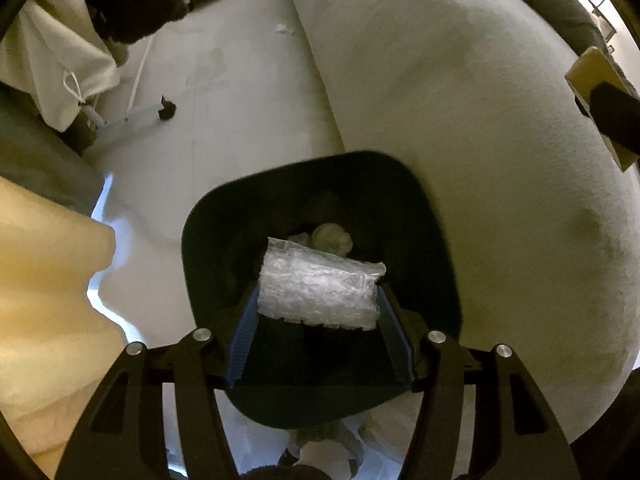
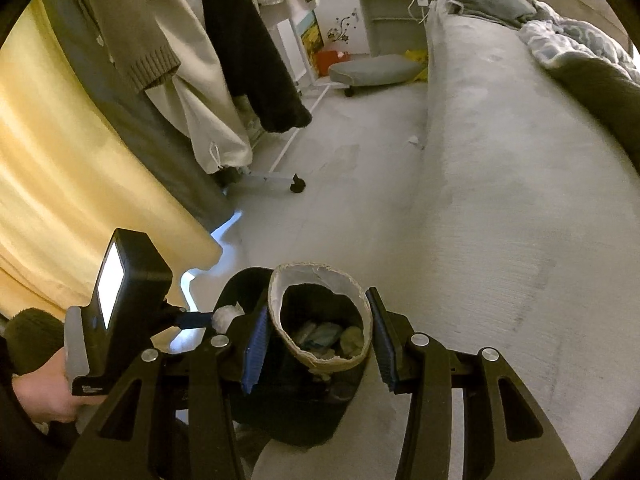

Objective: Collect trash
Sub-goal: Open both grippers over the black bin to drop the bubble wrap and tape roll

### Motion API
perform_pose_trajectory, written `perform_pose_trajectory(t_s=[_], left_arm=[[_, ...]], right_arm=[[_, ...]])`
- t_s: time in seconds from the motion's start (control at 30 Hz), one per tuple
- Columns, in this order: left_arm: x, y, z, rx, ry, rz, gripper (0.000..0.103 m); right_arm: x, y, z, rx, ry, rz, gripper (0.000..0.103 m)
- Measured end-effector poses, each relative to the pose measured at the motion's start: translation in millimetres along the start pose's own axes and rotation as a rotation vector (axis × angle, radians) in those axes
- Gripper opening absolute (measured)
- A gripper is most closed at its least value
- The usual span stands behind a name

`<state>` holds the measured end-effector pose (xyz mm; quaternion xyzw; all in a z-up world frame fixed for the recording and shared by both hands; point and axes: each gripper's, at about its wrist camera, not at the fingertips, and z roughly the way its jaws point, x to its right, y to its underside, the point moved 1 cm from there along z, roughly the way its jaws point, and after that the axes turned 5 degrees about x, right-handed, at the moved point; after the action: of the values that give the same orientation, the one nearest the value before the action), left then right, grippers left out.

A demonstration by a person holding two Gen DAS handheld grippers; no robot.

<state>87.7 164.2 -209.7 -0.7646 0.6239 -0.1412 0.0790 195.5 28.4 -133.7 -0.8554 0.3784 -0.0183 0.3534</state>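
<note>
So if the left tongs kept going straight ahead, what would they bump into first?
Probably the trash inside the black bin. The left tongs hold a wad of bubble wrap right over its opening, so that wad would likely land on the crumpled trash below. How deep the bin goes is unclear.

One black bin point(image 1: 224, 240), one bubble-wrap wad point(image 1: 320, 292), one cardboard tube point(image 2: 320, 320), two grippers point(image 1: 320, 320) point(image 2: 316, 332), one bed point(image 2: 500, 200).

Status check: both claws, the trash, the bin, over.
Left claw shut on bubble wrap, over black bin. Right claw shut on cardboard tube, also over bin. Nothing blocking.
</note>
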Motion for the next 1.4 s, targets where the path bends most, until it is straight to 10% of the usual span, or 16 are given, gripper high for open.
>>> perform_pose_trajectory(t_s=[0.73, 1.3, 1.4], left_arm=[[-38, 13, 0, -0.022, 0.040, -0.049, 0.082], [-62, -9, -91, 0.394, -0.032, -0.113, 0.082], [-57, -7, -112, 0.479, 0.007, -0.128, 0.095]], right_arm=[[-26, -3, 68, -0.109, -0.038, -0.007, 0.047], [-35, 15, 109, -0.235, -0.017, -0.020, 0.048], [-36, 22, 116, -0.260, -0.014, -0.024, 0.048]])
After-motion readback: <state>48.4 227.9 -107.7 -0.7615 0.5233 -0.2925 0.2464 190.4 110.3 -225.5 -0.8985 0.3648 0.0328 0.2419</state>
